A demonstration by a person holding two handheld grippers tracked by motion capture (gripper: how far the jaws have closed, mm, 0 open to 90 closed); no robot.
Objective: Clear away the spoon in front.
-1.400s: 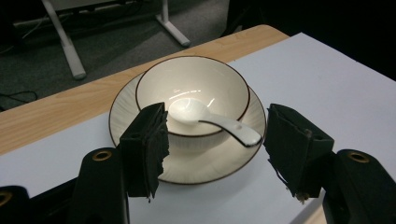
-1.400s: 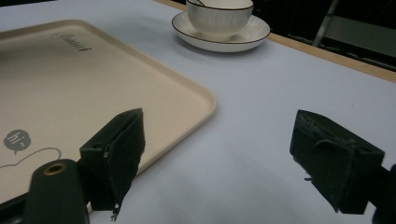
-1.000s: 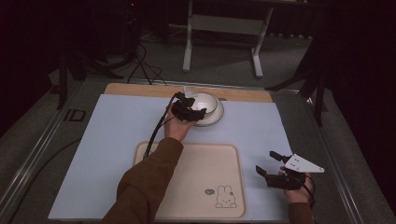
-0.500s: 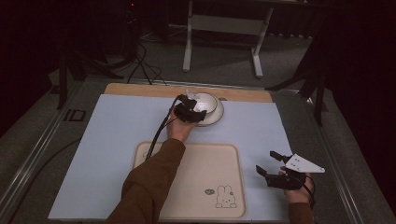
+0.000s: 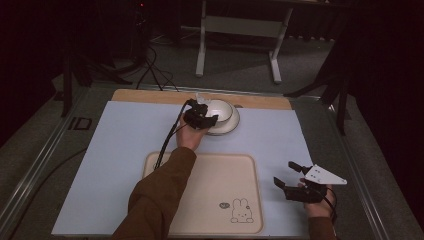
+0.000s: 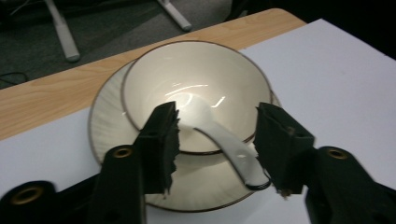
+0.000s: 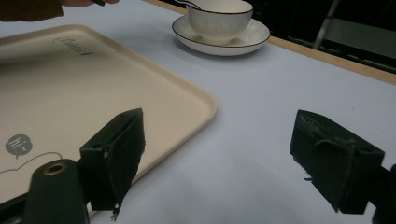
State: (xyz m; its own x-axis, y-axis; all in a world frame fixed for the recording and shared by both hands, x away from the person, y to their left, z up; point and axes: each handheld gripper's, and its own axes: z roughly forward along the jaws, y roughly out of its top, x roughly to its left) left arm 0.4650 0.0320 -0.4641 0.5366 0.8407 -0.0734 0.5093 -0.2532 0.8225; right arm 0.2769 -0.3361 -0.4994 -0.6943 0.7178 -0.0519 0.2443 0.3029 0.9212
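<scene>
On your table, covered with a light blue sheet, you have a beige tray with a small rabbit drawing in its near right corner, and a wooden strip along the far edge.

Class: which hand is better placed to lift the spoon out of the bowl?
Left. Its claw straddles the spoon handle at the bowl, jaws closing; the right claw waits beside the tray.

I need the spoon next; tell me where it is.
The spoon lies in the bowl on the saucer, its handle between the left tool's closing jaws.
</scene>
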